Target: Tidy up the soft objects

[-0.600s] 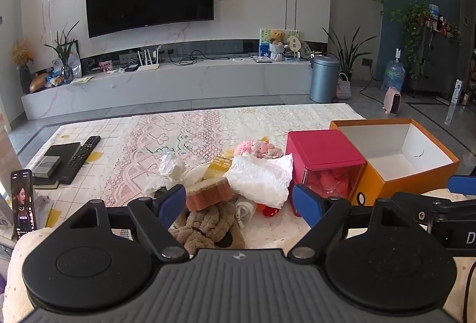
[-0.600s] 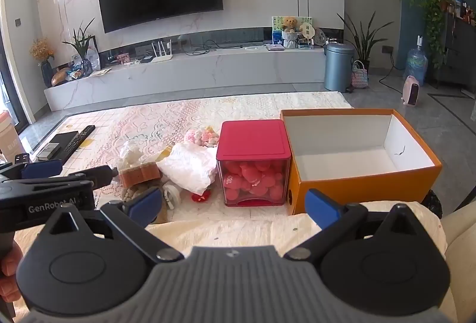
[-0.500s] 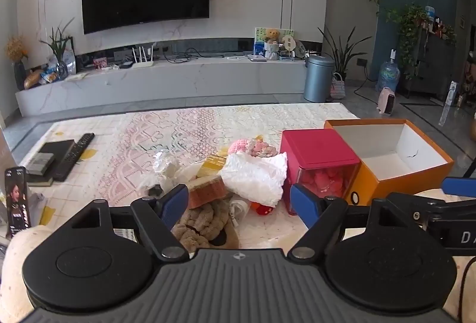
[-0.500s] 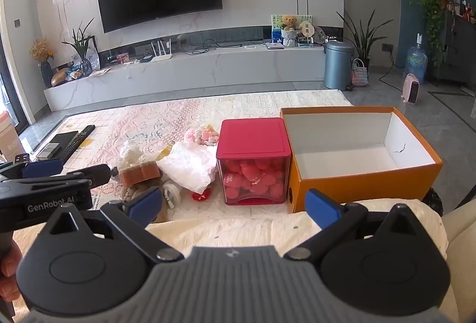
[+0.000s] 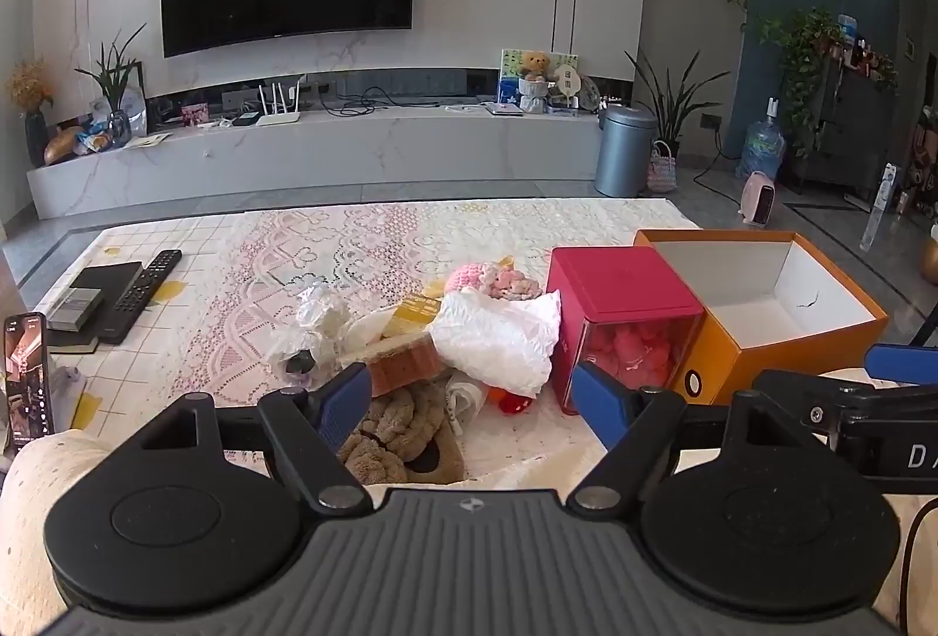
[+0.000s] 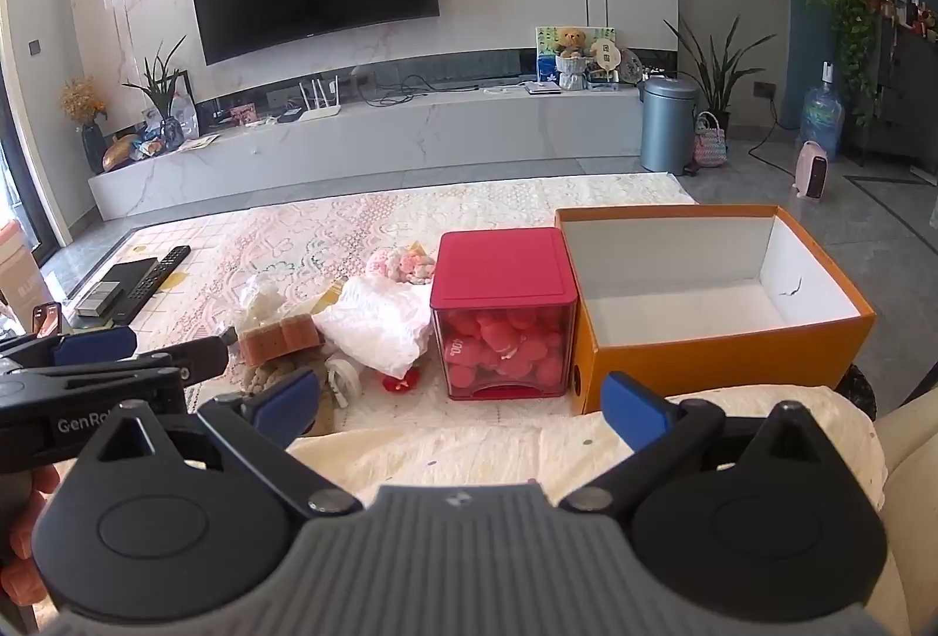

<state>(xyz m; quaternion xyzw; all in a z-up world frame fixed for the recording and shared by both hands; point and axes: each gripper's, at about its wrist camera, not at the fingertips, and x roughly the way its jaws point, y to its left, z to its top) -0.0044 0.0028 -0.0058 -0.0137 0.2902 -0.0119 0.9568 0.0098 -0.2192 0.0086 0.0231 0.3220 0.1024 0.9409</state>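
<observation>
A heap of soft things lies on the lace-covered table: a brown plush piece (image 5: 398,431), a brown sponge block (image 5: 404,363), a white cloth (image 5: 498,337) and a pink knitted toy (image 5: 492,278). An open, empty orange box (image 5: 774,337) stands at the right, with a red-lidded clear cube (image 5: 621,296) of pink pieces beside it. My left gripper (image 5: 472,401) is open and empty just short of the heap. My right gripper (image 6: 463,401) is open and empty over the near edge, in front of the cube (image 6: 504,319) and the box (image 6: 721,349).
A remote (image 5: 143,293), a dark flat box (image 5: 99,284) and a phone (image 5: 26,372) lie at the table's left. A cream cushion (image 6: 557,448) sits under my right gripper. Beyond the table are a TV wall, a low console and a bin (image 5: 624,149).
Both views have shifted slightly; the grippers stay open and empty, and nothing on the table has moved.
</observation>
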